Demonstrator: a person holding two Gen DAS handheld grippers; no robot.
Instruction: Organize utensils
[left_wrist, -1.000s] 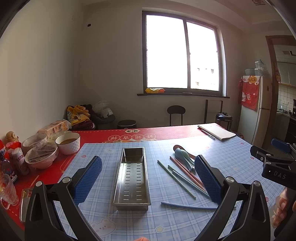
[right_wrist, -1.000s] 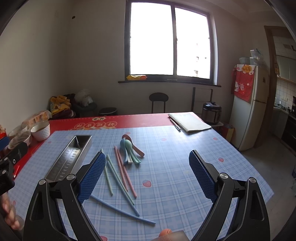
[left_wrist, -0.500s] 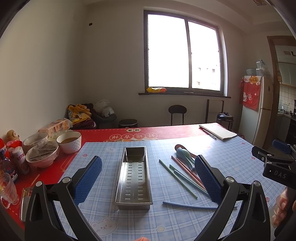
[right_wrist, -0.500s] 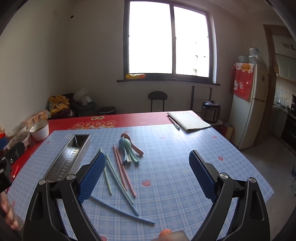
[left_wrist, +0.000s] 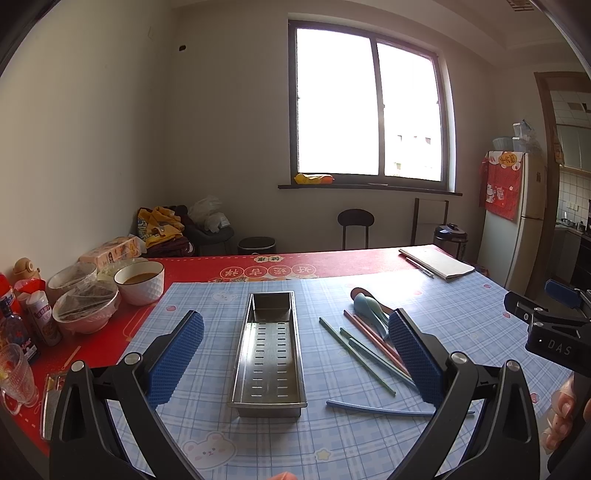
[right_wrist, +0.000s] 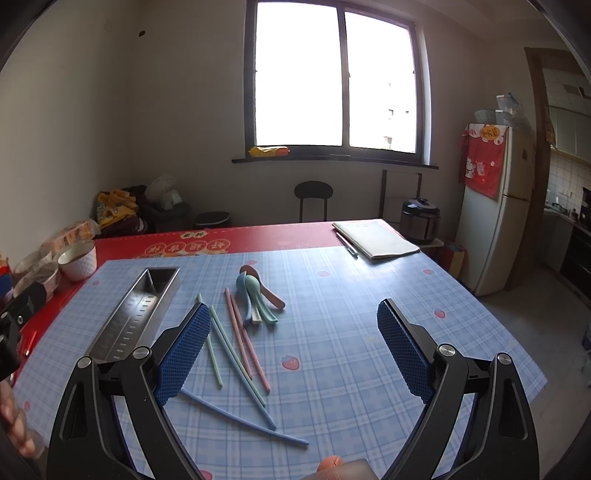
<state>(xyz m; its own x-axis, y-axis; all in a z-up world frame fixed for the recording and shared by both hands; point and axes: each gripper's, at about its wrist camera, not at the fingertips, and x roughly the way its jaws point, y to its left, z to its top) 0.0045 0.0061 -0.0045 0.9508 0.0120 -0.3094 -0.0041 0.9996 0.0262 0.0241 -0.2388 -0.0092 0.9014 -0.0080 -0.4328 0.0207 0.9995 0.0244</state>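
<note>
A long perforated steel tray (left_wrist: 268, 350) lies empty on the blue checked cloth; it also shows in the right wrist view (right_wrist: 136, 314). Right of it lie several pastel chopsticks (left_wrist: 364, 350) (right_wrist: 236, 343) and a cluster of pastel spoons (left_wrist: 367, 304) (right_wrist: 255, 291). One blue chopstick (left_wrist: 380, 408) (right_wrist: 243, 421) lies crosswise nearest me. My left gripper (left_wrist: 295, 358) is open and empty, above the tray's near end. My right gripper (right_wrist: 295, 347) is open and empty, above the chopsticks' near ends.
Bowls (left_wrist: 140, 282), bottles (left_wrist: 40, 321) and a glass cup (left_wrist: 14, 373) crowd the red table's left edge. A notebook with a pen (left_wrist: 437, 262) (right_wrist: 375, 240) lies at the far right corner. A fridge (right_wrist: 495, 206), a stool (right_wrist: 313, 199) and a rice cooker (right_wrist: 419, 218) stand beyond the table.
Both grippers have drifted slightly; the tray sits a little more centred in the left wrist view. Nothing on the table has moved and both grippers stay open.
</note>
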